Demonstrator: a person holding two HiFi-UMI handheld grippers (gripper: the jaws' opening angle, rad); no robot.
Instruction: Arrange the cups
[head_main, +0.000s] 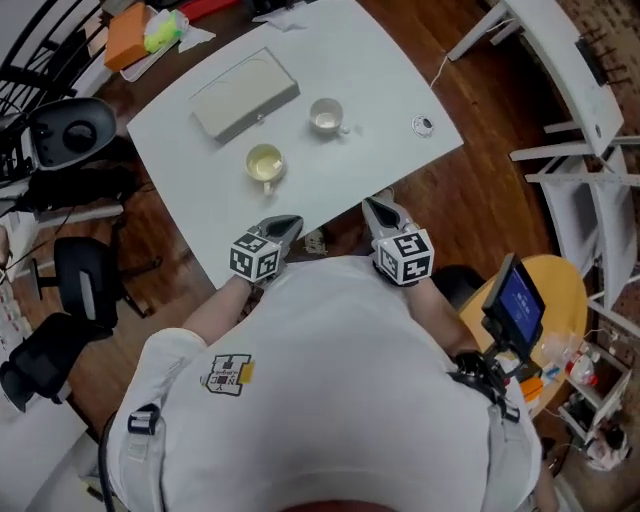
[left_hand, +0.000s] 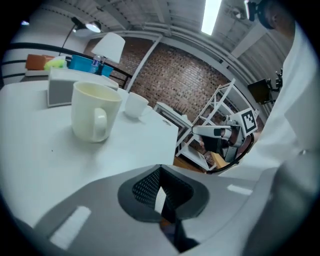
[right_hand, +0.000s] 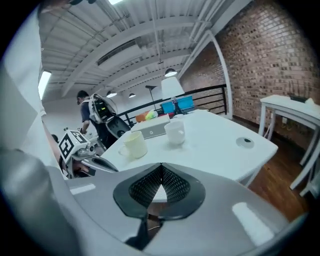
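Note:
A cream mug (head_main: 265, 163) stands on the white table (head_main: 390, 70) near its front, its handle toward me. A smaller white cup (head_main: 326, 116) stands upright behind it to the right. My left gripper (head_main: 283, 228) and right gripper (head_main: 380, 207) hover at the table's near edge, both shut with nothing between the jaws. In the left gripper view, the left gripper (left_hand: 160, 170) points past the cream mug (left_hand: 92, 111) and white cup (left_hand: 135, 105). From the right gripper (right_hand: 161, 167), I see the cream mug (right_hand: 134, 144) left of the white cup (right_hand: 175, 132).
A flat grey box (head_main: 245, 93) lies behind the cups. A round cable port (head_main: 423, 125) sits near the table's right corner. An office chair (head_main: 85, 280) stands at the left, white tables (head_main: 590, 80) at the right, and a yellow stool (head_main: 565, 290) with a blue-screened device.

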